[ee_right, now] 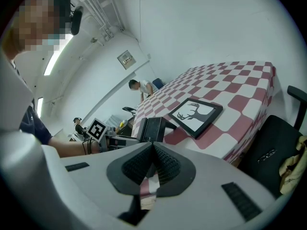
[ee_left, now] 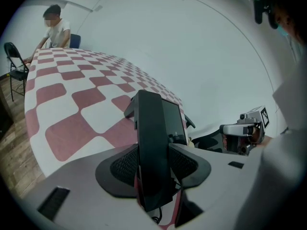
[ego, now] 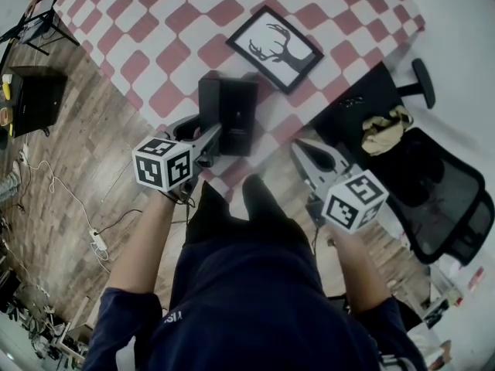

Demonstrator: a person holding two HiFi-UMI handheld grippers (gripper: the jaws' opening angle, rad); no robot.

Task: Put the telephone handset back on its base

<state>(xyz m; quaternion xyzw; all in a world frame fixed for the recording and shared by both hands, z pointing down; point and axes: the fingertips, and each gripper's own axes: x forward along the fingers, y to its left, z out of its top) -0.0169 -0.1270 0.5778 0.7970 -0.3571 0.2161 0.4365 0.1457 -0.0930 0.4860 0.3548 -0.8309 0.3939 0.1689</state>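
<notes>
the person stands at the near edge of a table (ego: 155,22) covered in a red and white checked cloth, a gripper in each hand. the left gripper (ego: 207,144) reaches over the edge of the table, and its jaws are clamped on the black telephone handset (ego: 209,103). in the left gripper view the handset (ee_left: 149,143) stands on end between the two dark pads, which press on both its sides. the telephone base (ego: 238,118) sits on the cloth near the table's edge, just beside the handset on its right. the base (ee_left: 172,121) shows its dark sloped face right behind the handset. i cannot tell from here whether the handset touches the base or is held clear of it.

the right gripper (ego: 308,159) hangs off the table, out past its edge, with its jaws pressed together and nothing between them. its own view looks across to the base and to a framed deer picture (ee_right: 195,114) lying flat on the cloth farther in.

a black office chair (ego: 441,192) stands to the person's right. another person (ee_left: 55,28) sits at the far end of the table.
</notes>
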